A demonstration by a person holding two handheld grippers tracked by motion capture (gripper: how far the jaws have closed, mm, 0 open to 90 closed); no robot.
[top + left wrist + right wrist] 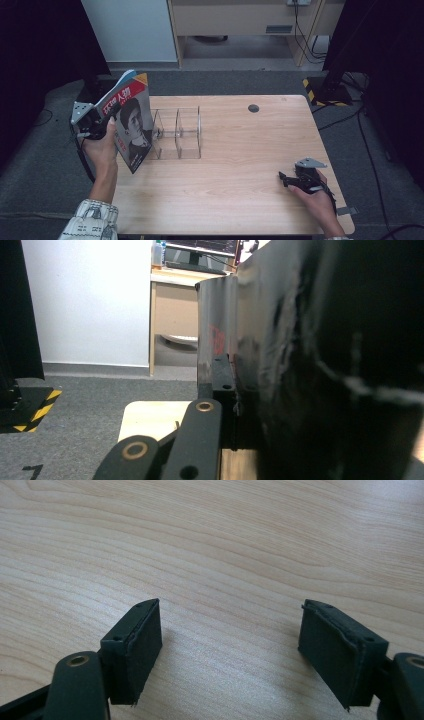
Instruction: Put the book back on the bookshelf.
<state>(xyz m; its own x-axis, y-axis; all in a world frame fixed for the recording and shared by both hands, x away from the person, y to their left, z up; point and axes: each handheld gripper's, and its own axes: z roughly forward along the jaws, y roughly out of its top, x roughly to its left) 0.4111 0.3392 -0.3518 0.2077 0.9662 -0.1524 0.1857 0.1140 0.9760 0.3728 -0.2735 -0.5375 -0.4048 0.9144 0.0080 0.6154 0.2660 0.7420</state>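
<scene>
Fingers, left to right: left pair clamped on a magazine, right pair wide and empty.

Left gripper point(102, 122), far left edge of the worktop point(240, 190): fingers point(222, 385) pinched on the lower edge of the magazine point(129, 122), which stands upright and tilted, off the surface, cover facing right. Clear acrylic rack point(177, 132), just right of the magazine, left of centre: upright dividers, slots unfilled. Right gripper point(287, 181), near right: resting on bare wood, fingers point(137, 647) spread, nothing between them. Step judged: magazine lifted, on its way to the rack. Next move calls for squaring its lower edge with one slot, lowering it between dividers, then releasing.
</scene>
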